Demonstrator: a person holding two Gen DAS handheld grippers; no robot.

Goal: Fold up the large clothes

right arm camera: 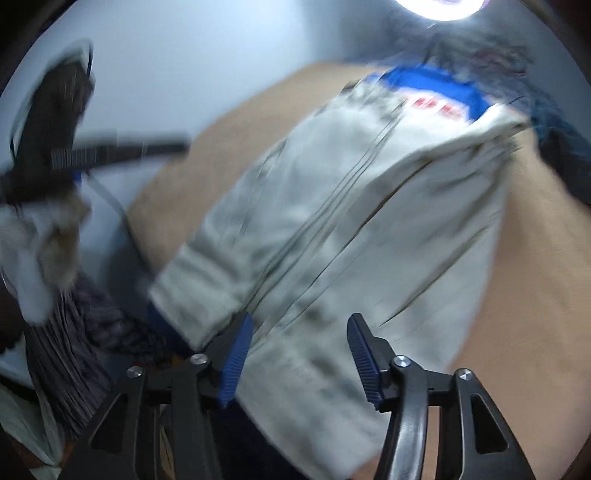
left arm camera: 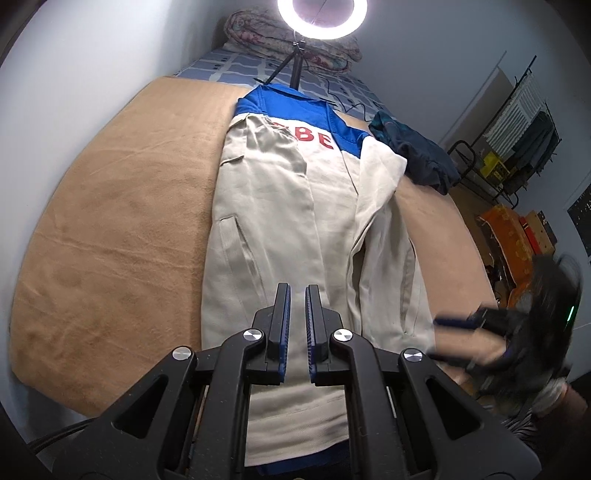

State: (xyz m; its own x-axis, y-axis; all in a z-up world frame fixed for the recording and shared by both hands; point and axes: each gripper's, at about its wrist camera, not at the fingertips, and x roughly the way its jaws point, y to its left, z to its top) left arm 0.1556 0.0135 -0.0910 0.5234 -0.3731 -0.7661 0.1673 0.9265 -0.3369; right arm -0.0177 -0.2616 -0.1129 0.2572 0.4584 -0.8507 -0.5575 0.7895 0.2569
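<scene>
free: tan blanket (left arm camera: 110, 221) left of jacket (left arm camera: 280, 221) | blocked: dark clothes (left arm camera: 413, 151) far right

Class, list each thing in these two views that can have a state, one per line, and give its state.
Jacket: spread flat on the bed, both sleeves folded in.
Dark garment: crumpled beside the jacket.
Ring light: on.
Left hand-held gripper: shut, empty.
Right hand-held gripper: open, empty, over the hem.

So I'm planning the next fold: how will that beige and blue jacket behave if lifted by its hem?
The jacket is likely floppy: its folded-in sleeve lies creased and flat. It probably drapes and sags, being long. On the tan blanket it may drag rather than slide.
</scene>
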